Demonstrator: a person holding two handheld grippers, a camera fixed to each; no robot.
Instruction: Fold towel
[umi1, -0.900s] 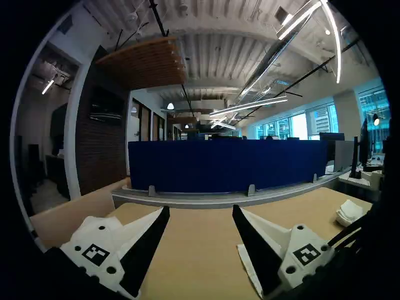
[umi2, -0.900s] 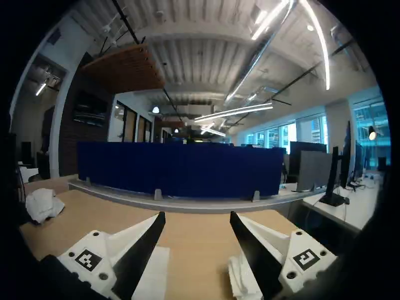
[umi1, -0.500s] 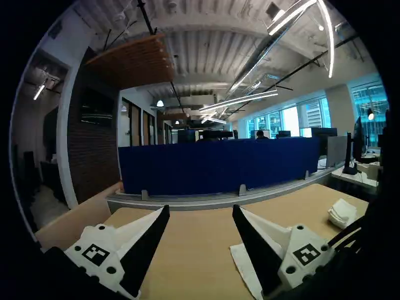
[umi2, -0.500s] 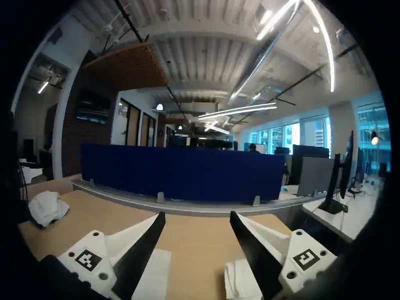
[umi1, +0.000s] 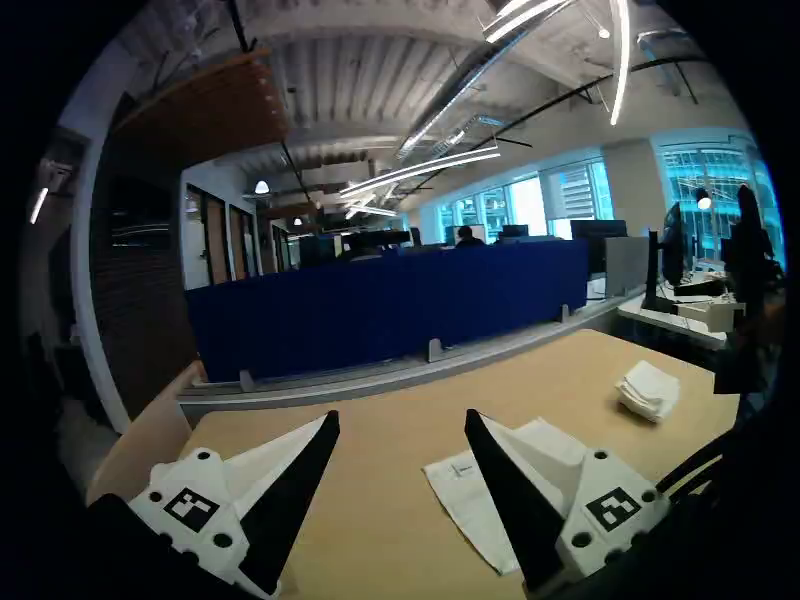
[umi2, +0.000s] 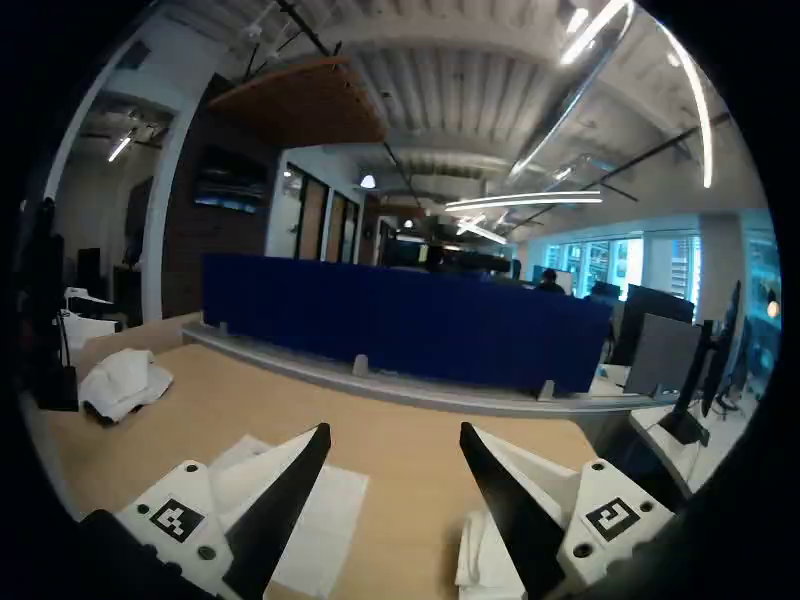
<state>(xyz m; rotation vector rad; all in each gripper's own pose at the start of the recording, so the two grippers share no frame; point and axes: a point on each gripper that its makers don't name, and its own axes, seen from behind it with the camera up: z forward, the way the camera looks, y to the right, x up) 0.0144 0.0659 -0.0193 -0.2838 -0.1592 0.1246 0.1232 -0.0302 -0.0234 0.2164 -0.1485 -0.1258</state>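
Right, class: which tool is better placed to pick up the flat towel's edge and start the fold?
Probably the left. The left tool is open, with a corner of the flat towel showing between its fingers. The right tool is open too, but a folded pile lies right by one finger.

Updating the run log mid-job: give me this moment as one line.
phase: pre-grasp | left gripper: open, empty | right gripper: open, empty | towel: flat on table, ungrasped
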